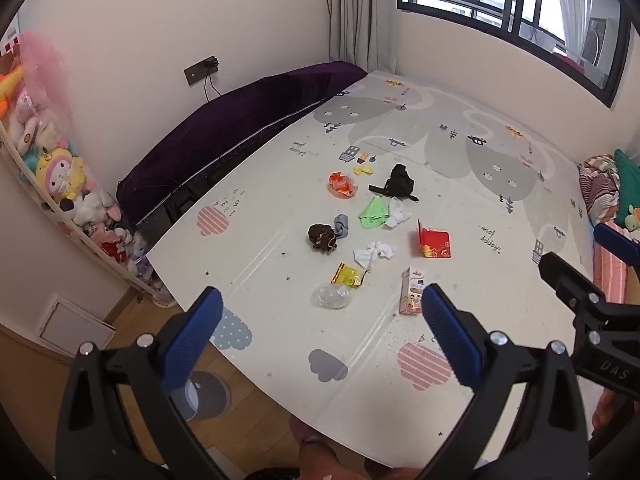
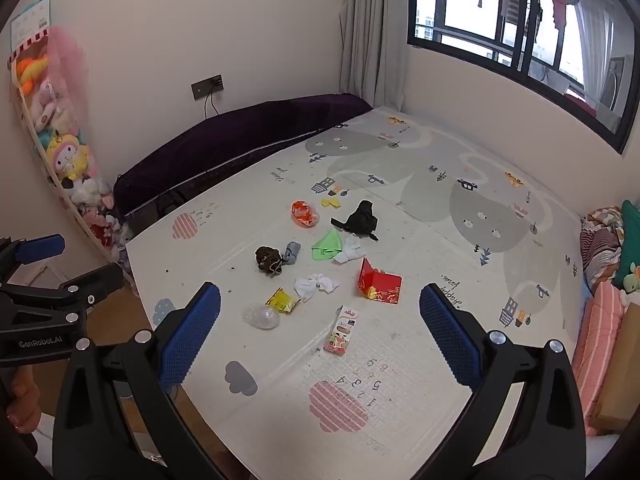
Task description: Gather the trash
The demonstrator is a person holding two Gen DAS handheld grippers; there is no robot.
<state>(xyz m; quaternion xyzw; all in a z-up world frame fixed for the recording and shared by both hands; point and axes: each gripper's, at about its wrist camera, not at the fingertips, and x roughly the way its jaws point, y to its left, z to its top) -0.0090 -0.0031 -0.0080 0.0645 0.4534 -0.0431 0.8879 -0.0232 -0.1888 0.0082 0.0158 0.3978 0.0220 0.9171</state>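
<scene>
Hovering: left gripper [image 1: 320,328], right gripper [image 2: 320,320], jaws spread, empty.
Collected: seemingly nothing.
Left: play mat [image 2: 400,400] litter, pink carton [image 2: 341,330] included.

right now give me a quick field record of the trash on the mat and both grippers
surface: patterned foam play mat
nearest items: pink and white small carton, clear crumpled plastic bag, yellow snack wrapper
middle items: open red paper box, white crumpled tissue, brown tangled clump
far items: green cloth piece, black bundled fabric, orange crumpled wrapper
left gripper: open, empty, above the mat's near edge
right gripper: open, empty
collected: nothing held yet
</scene>
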